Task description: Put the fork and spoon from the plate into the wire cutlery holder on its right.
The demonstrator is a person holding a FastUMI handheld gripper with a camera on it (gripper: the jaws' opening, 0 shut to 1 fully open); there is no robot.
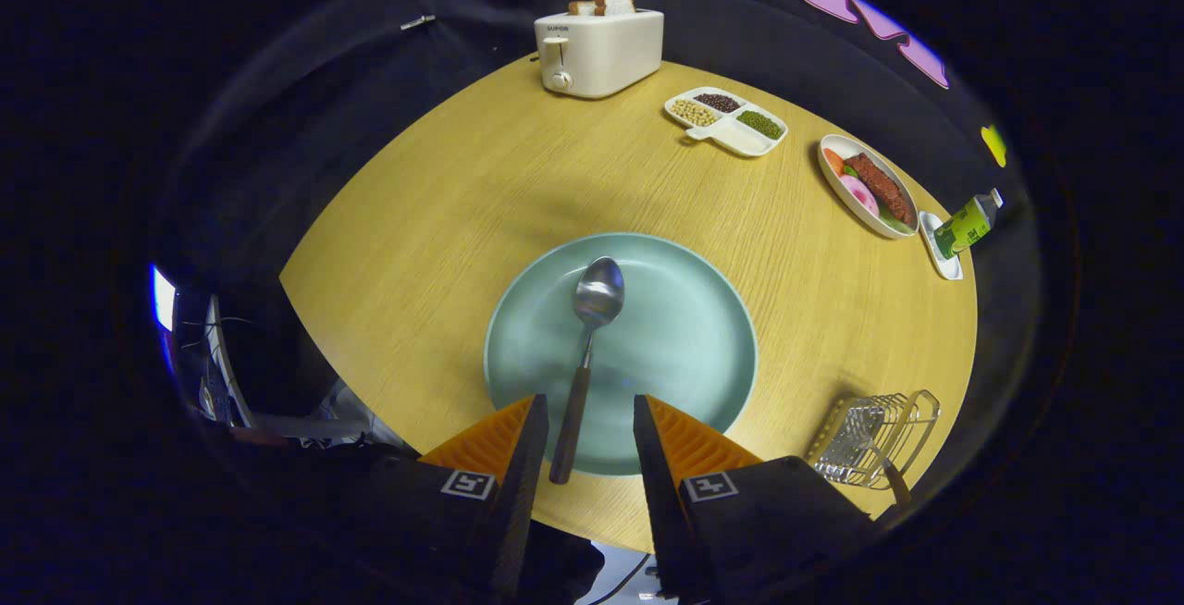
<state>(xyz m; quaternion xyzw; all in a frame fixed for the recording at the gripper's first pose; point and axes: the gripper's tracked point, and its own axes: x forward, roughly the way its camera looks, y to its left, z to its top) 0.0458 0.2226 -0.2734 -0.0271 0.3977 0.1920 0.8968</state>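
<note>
A spoon (586, 360) with a steel bowl and a dark wooden handle lies on a pale green plate (684, 346), handle pointing back toward me. My gripper (586, 406) is open above the plate's near rim, and the spoon's handle runs through the gap between the fingers, closer to the left one, with neither finger pressing on it. The wire cutlery holder (874, 438) stands on the table just right of the plate, beyond my right finger; a dark handle pokes out of it at its near side.
The round wooden table (444, 216) carries a white toaster (599, 50) with bread at the back, a divided dish of beans (726, 119), an oval plate of food (868, 185) and a green bottle (967, 224) on a small tray at the far right.
</note>
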